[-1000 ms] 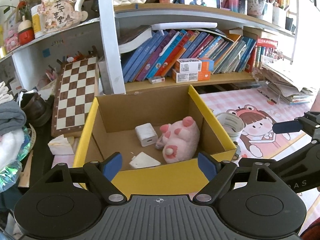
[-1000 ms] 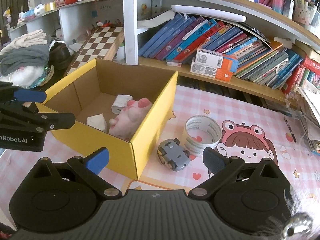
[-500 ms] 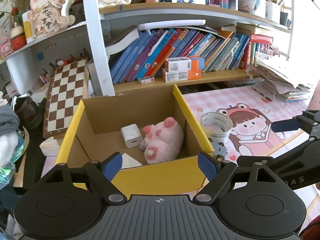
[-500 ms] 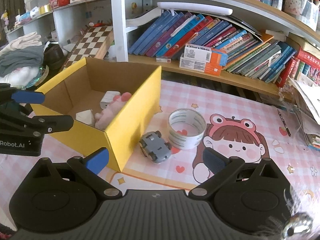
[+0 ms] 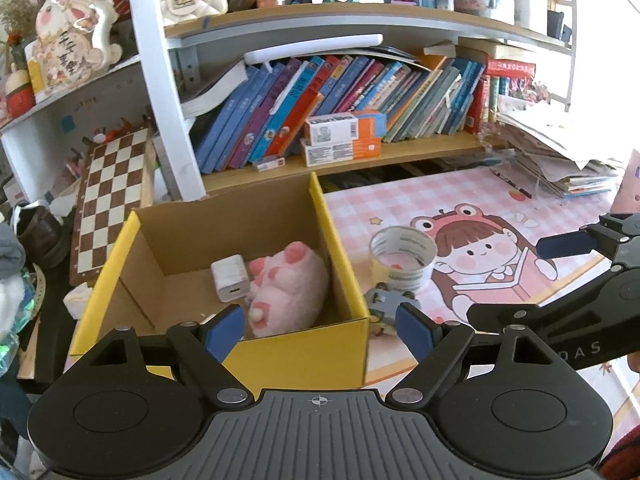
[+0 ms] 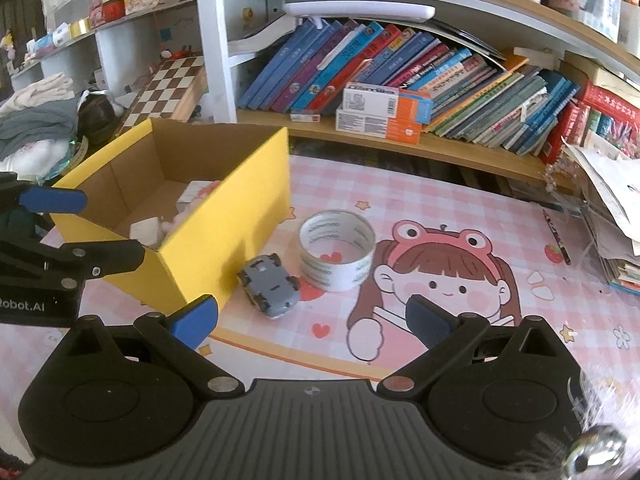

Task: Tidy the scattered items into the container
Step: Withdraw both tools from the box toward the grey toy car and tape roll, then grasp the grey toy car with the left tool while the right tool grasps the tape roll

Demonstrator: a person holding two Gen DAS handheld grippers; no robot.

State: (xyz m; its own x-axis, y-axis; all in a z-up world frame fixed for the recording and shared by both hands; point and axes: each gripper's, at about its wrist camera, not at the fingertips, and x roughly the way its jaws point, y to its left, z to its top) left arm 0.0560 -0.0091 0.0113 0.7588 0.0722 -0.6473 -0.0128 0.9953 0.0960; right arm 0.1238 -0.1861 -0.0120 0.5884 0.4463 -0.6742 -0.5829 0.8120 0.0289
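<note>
A yellow cardboard box stands open on the pink mat. Inside lie a pink plush pig, a white charger and a white block. Just right of the box sit a grey toy car and a roll of clear tape. My left gripper hangs open over the box's near wall, empty. My right gripper is open and empty, slightly nearer than the car and tape.
A low bookshelf full of books runs along the back. A chessboard, shoes and folded clothes sit left of the box. Stacked papers lie at the right. The pink cartoon mat spreads right of the tape.
Both views have shifted right: the box has slid leftward in frame, and the car and tape now sit more centrally before my right gripper. Both grippers stayed open.
</note>
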